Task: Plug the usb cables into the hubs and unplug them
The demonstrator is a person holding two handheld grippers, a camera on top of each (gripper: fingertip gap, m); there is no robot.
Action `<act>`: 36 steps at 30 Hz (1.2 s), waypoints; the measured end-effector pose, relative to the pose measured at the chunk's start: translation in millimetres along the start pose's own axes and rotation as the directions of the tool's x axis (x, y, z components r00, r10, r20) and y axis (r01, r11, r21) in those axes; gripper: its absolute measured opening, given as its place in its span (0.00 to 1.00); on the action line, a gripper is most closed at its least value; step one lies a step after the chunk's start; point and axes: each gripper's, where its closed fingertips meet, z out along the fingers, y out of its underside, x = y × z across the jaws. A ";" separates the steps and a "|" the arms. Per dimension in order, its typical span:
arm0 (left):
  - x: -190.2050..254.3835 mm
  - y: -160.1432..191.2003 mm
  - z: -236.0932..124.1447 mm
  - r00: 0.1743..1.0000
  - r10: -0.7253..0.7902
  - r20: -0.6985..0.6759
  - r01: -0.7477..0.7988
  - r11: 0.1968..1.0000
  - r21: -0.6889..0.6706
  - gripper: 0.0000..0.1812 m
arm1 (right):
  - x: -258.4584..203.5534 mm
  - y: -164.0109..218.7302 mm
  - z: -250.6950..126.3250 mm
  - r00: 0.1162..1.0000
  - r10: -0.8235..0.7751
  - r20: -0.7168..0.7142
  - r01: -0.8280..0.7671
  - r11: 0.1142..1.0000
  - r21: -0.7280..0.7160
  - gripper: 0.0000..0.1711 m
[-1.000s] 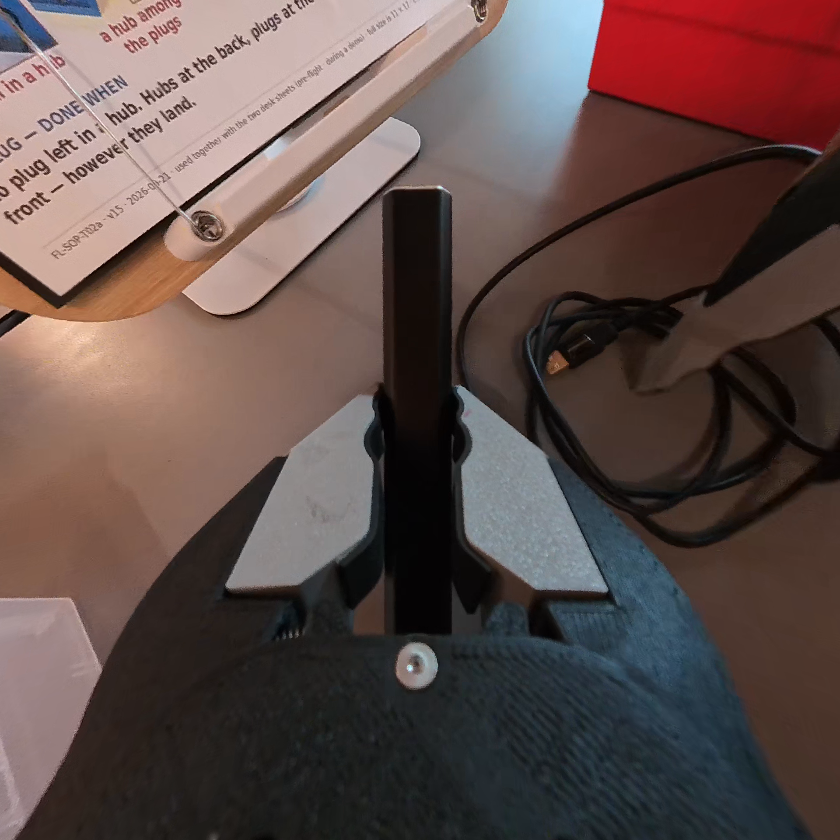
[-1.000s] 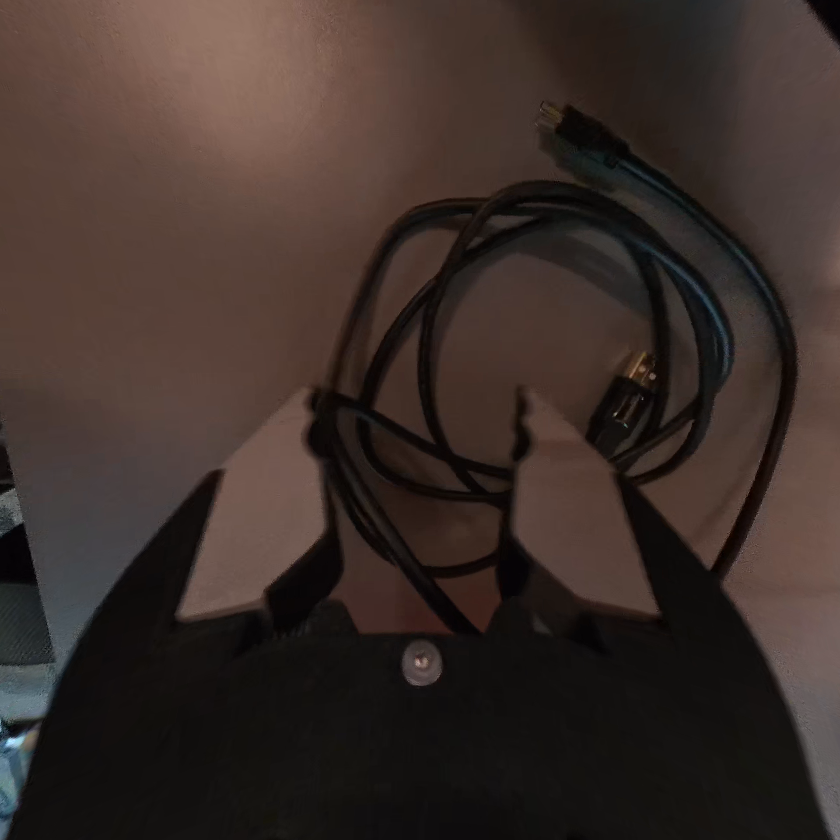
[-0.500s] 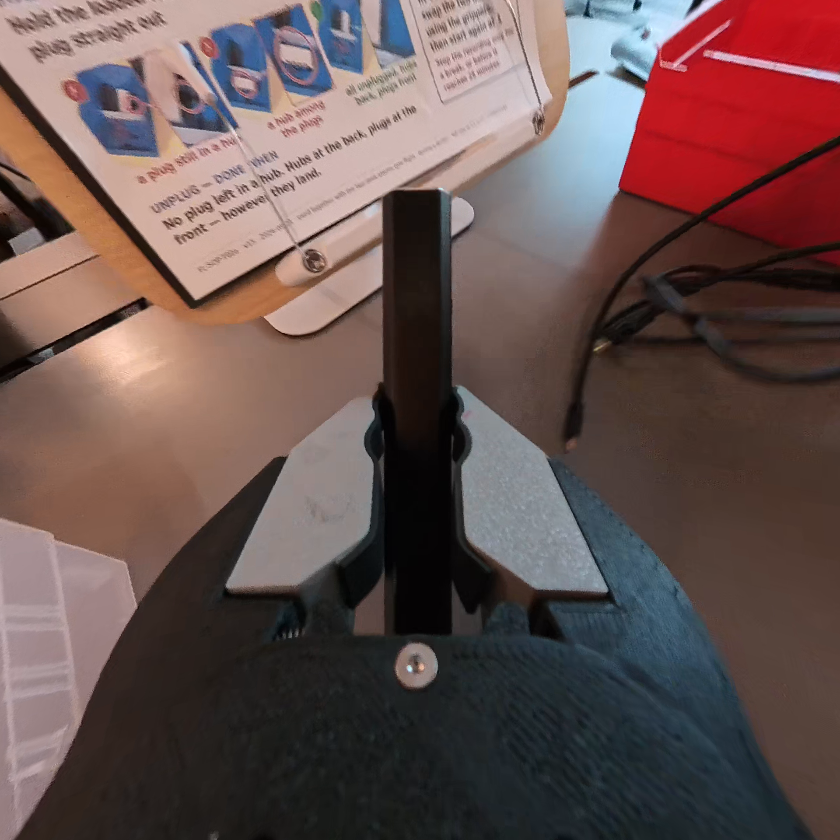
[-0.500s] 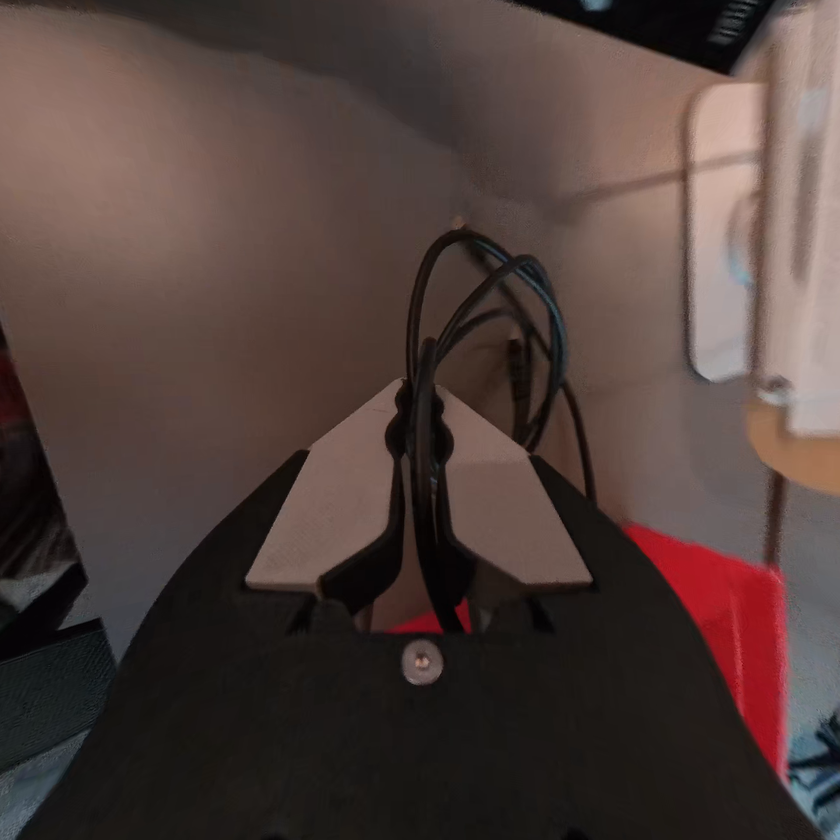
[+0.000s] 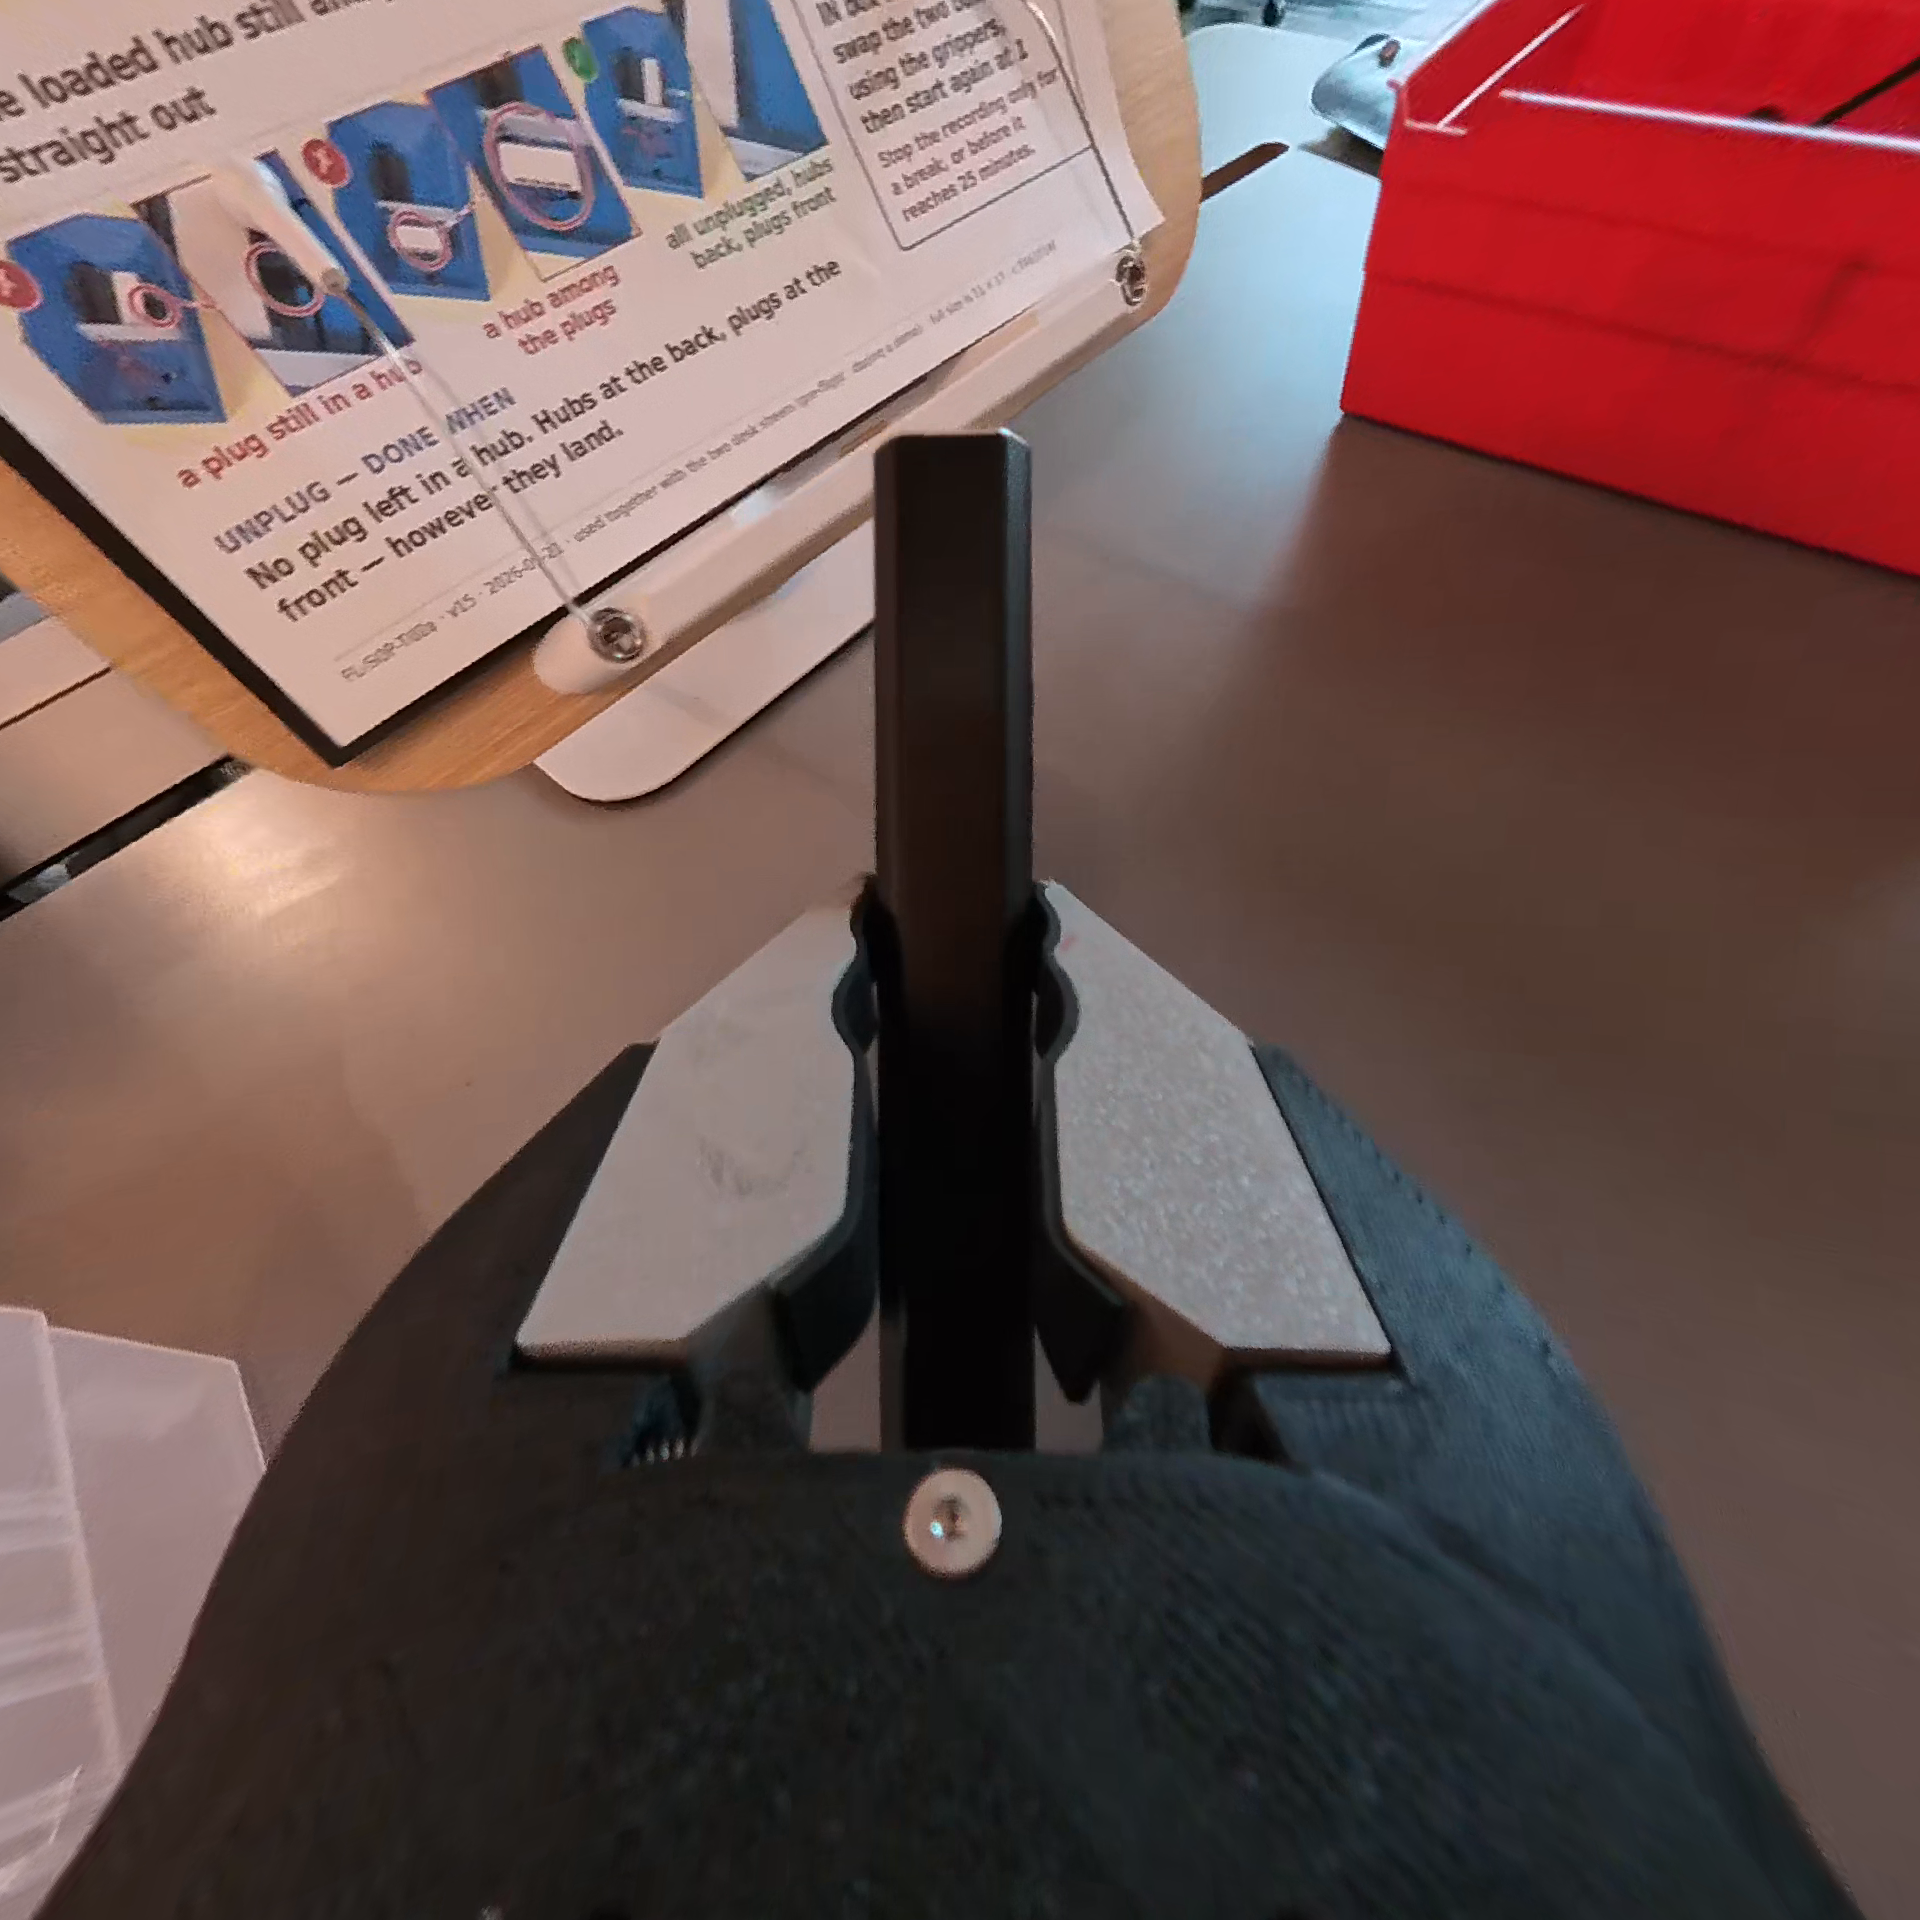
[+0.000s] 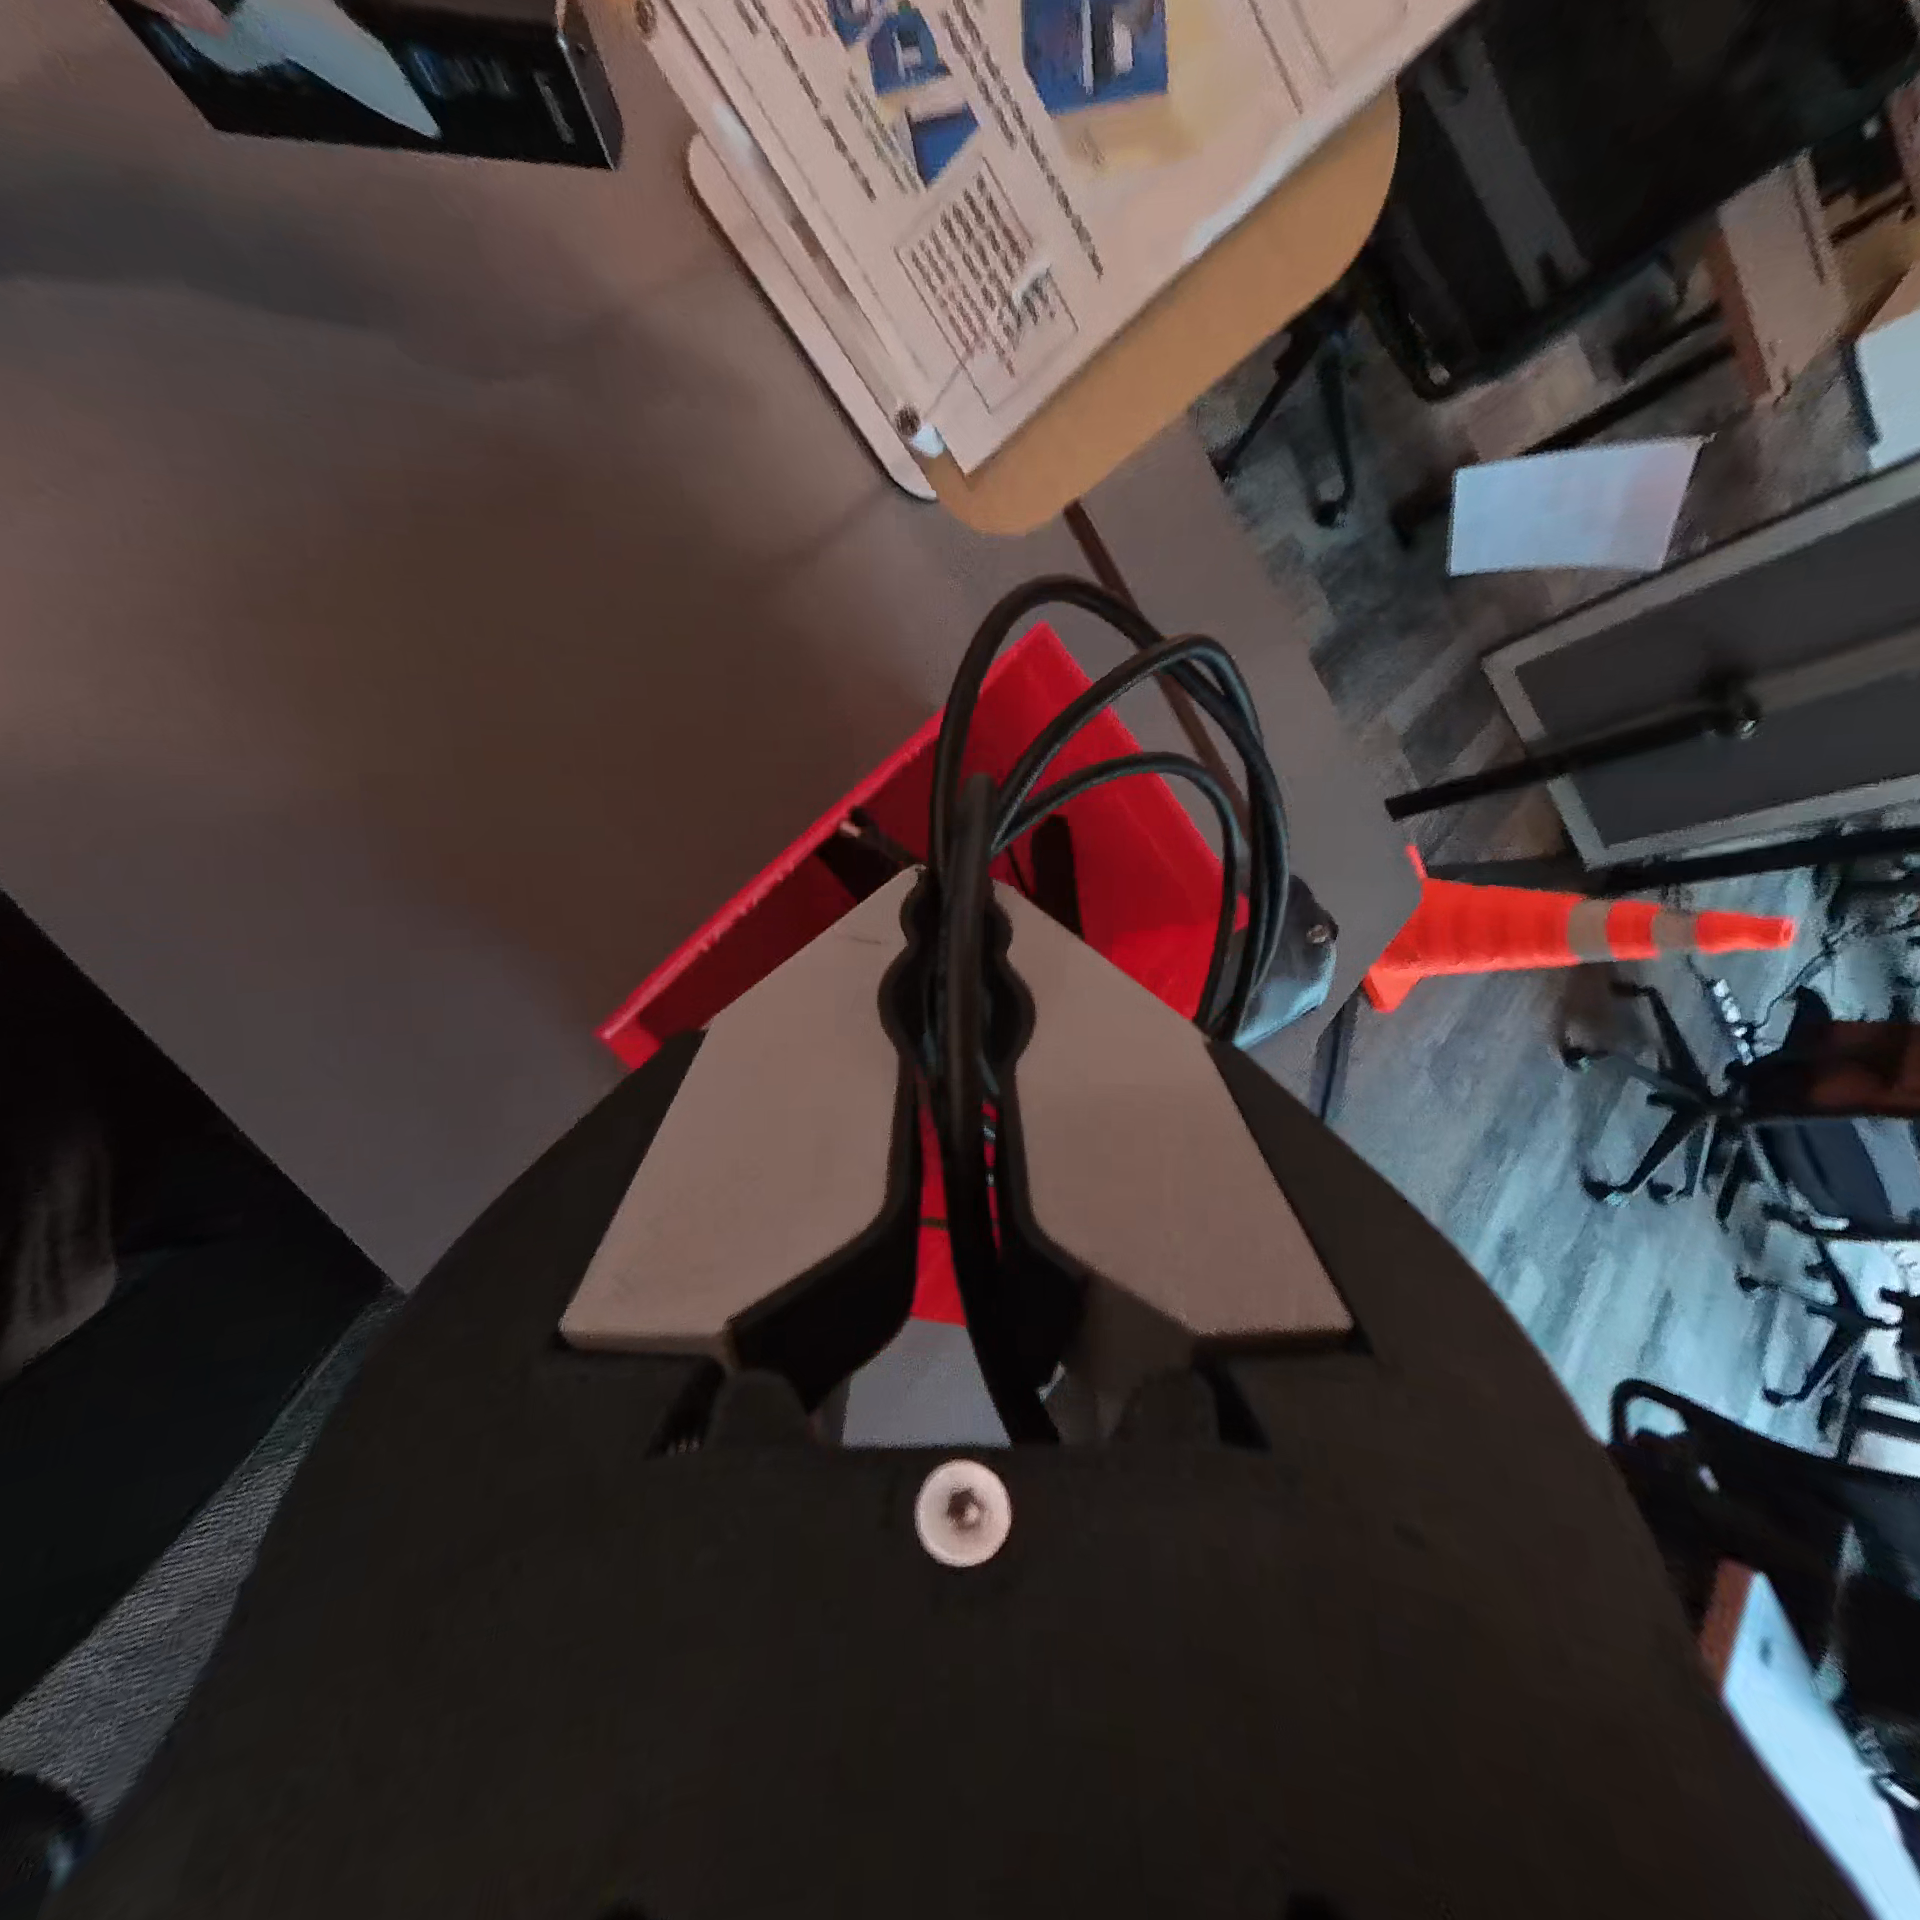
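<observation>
Left gripper (image 5: pixel 954 914) is clamped on a slim black hub (image 5: pixel 954 665); the fingers (image 5: pixel 1164 1143) pinch its sides and the bar sticks straight out past the tips, held above the brown table (image 5: pixel 1403 831). No cable visible in any port from this angle.

Right gripper (image 6: pixel 961 894) is closed tight on a bundle of black usb cables (image 6: pixel 1101 727). The loops arch out beyond the fingers (image 6: pixel 769 1132), lifted clear of the table (image 6: pixel 416 520); plug ends can't be made out, too blurred.

Red bin (image 5: pixel 1662 260) sits on the table at far right in the left wrist view; in the right wrist view it lies directly under the cable loops (image 6: pixel 1039 707). An instruction sheet on a wooden stand (image 5: pixel 582 312) is behind the hub, to its left. Orange cone (image 6: pixel 1538 935) on the floor beyond the table edge.
</observation>
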 end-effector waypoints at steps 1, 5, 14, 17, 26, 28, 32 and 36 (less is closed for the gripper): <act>2.3 -0.4 0.4 1.000 0.013 -0.002 -0.013 1.000 -0.002 0.14 | 1.9 9.7 5.1 1.000 0.017 0.005 -0.016 1.000 -0.013 0.02; 6.5 0.7 1.5 0.999 0.042 0.001 -0.042 0.999 -0.016 0.14 | 1.3 56.9 41.9 0.995 0.075 0.060 -0.069 0.992 -0.104 0.03; 10.0 2.3 2.6 0.999 0.035 -0.023 -0.035 0.999 -0.018 0.14 | -74.2 164.1 169.4 0.911 0.195 0.362 -0.007 0.887 -0.461 0.05; 19.9 4.0 7.9 0.997 0.052 -0.056 -0.054 0.998 -0.030 0.14 | -89.9 158.6 182.6 0.898 0.172 0.404 0.048 0.876 -0.480 0.08; 66.5 -2.1 16.1 0.964 0.103 -0.243 -0.105 0.994 0.005 0.14 | -60.2 52.8 118.4 0.891 0.158 0.425 -0.122 0.986 -0.111 0.35; 76.1 -4.8 14.8 0.950 0.108 -0.293 -0.105 0.994 0.027 0.14 | -56.4 36.5 103.7 0.896 0.149 0.418 -0.151 0.988 -0.029 0.38; 97.2 -11.5 10.0 0.906 0.112 -0.408 -0.087 0.993 0.080 0.14 | -67.1 2.9 90.1 0.905 0.120 0.408 -0.183 0.976 0.119 0.39; 121.0 -20.0 -1.6 0.817 0.114 -0.565 -0.034 0.988 0.150 0.14 | -114.4 -30.5 94.7 0.891 -0.002 0.454 -0.103 0.973 0.206 0.39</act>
